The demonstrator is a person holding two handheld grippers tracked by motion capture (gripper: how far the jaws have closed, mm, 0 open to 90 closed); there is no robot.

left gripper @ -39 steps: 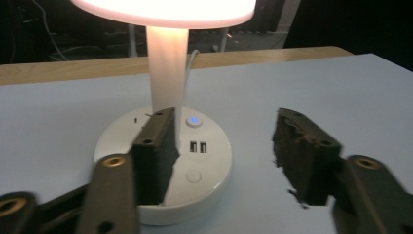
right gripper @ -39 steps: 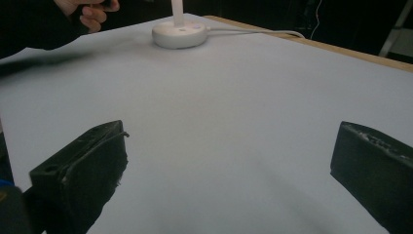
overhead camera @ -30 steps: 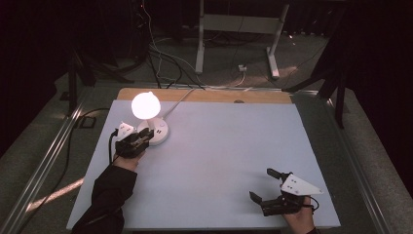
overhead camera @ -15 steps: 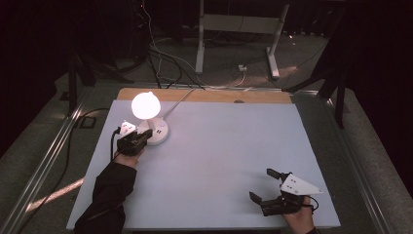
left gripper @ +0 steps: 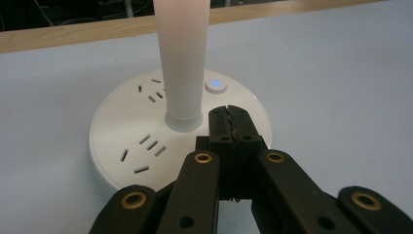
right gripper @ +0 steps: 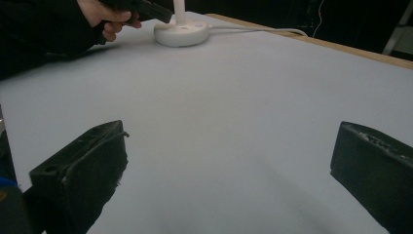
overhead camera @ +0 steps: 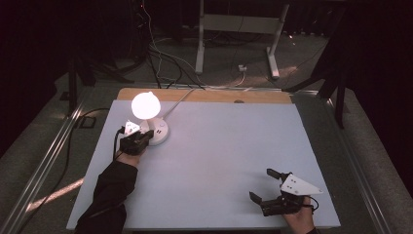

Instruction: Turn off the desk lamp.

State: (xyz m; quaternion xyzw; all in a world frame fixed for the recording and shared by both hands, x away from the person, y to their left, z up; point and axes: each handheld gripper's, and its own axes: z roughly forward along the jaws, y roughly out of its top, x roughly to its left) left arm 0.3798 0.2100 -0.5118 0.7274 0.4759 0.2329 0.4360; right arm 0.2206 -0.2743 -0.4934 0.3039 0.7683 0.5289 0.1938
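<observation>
The wide pale-blue table top [overhead camera: 219,161] with its wooden far edge carries everything here. Up at its far left corner sits the white desk lamp with a glowing round globe [overhead camera: 145,105] on a round socket base [overhead camera: 157,132], its white cord [overhead camera: 178,101] running off the back edge.

The high view gives the lit globe; the left gripper view gives what it can't: the lamp's white stem [left gripper: 181,58], the plug slots in the base, and a small round button glowing blue [left gripper: 215,86] just beyond the jaw tips.

The left gripper [left gripper: 233,124] has its jaws pressed together with nothing between them, tips hovering over the base beside the stem. The right gripper [overhead camera: 269,185] rests well apart at the near right, jaws spread wide, and its own view looks across bare table toward the lamp base [right gripper: 181,33] and the left hand [right gripper: 108,18].

Against the earlier frames, almost nothing: the left gripper has crept a touch closer to the base, the right hasn't budged.
</observation>
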